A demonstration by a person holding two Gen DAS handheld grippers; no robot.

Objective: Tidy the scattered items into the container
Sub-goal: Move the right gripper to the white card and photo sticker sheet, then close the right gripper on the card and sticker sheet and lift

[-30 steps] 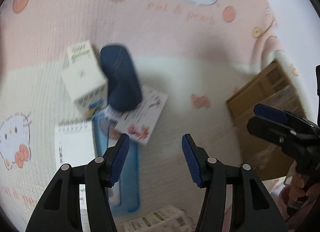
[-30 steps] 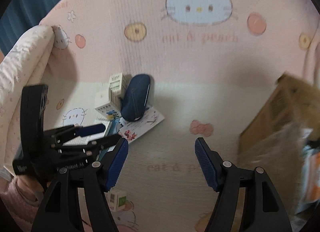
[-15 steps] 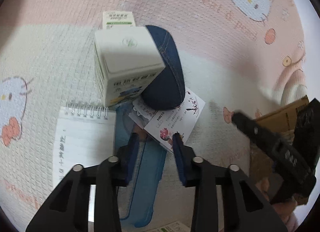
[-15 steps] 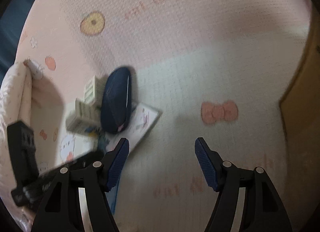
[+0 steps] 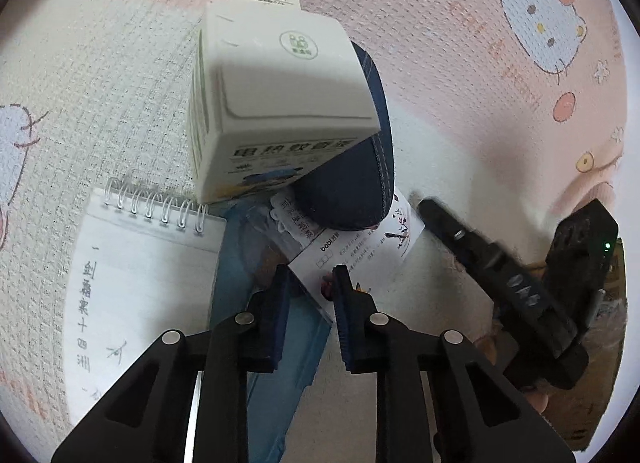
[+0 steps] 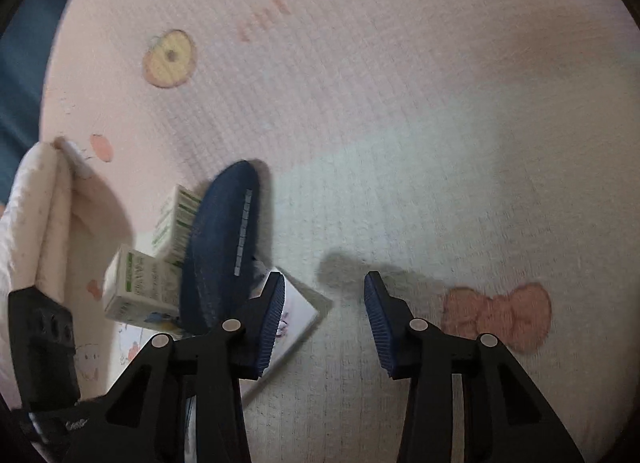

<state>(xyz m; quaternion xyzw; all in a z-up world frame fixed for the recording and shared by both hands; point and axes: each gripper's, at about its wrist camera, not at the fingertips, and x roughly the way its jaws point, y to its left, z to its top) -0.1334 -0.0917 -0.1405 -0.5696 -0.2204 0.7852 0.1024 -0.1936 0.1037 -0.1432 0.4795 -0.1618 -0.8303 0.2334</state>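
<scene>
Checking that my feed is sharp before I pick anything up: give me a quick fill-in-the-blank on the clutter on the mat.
1. The notebook is bound along its top edge with a wire ____.
2. The printed card is partly pinned under the dark ____ case.
3. In the right wrist view, ____ green-printed boxes sit left of the case.

Missing words: spiral; blue; two.

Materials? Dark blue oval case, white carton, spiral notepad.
Dark blue case: looks like denim fabric, matte, pale stitching along its seam. White carton: printed paperboard, slight sheen, folded flap creases. Spiral notepad: lined paper, handwritten, metal wire coil.
</scene>
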